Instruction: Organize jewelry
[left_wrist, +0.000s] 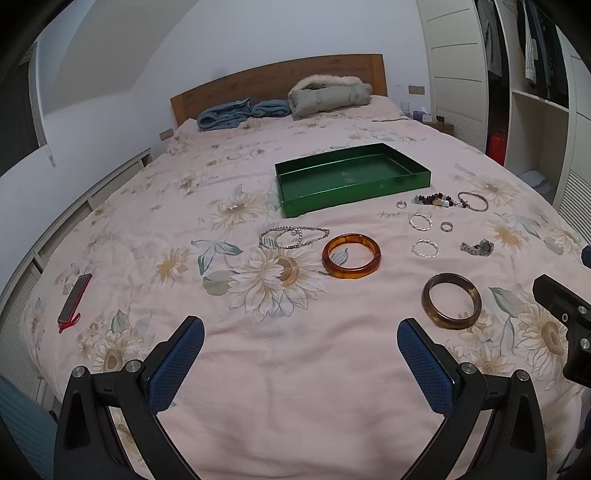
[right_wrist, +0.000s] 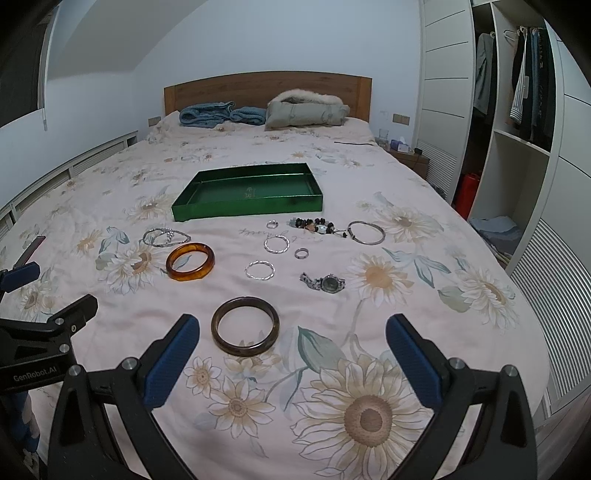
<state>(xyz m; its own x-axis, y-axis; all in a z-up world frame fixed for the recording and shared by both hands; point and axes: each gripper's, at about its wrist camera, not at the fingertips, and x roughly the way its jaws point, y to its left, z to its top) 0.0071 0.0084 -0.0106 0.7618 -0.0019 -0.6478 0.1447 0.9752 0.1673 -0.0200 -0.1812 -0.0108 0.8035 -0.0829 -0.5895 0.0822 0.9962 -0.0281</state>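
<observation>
A green tray (left_wrist: 421, 181) (right_wrist: 184, 213) lies on the flowered bedspread, nothing in it. In front of it jewelry is spread out: an amber bangle (left_wrist: 351, 255) (right_wrist: 190, 262), a dark brown bangle (left_wrist: 451, 305) (right_wrist: 245, 325), a pearl necklace (left_wrist: 291, 236) (right_wrist: 165, 237), a wristwatch (left_wrist: 478, 247) (right_wrist: 325, 283), a beaded bracelet (left_wrist: 436, 201) (right_wrist: 317, 225), a thin silver bangle (left_wrist: 473, 201) (right_wrist: 366, 232), and several small silver rings and hoops. My left gripper (left_wrist: 301, 334) is open over bare bedspread. My right gripper (right_wrist: 293, 328) is open, just behind the dark bangle.
A red and grey flat object (left_wrist: 74, 298) lies at the bed's left edge. Blue towels (left_wrist: 236, 112) and a grey fur-trimmed coat (left_wrist: 328, 96) sit by the wooden headboard. An open wardrobe (right_wrist: 517, 110) stands to the right, a low radiator cover along the left wall.
</observation>
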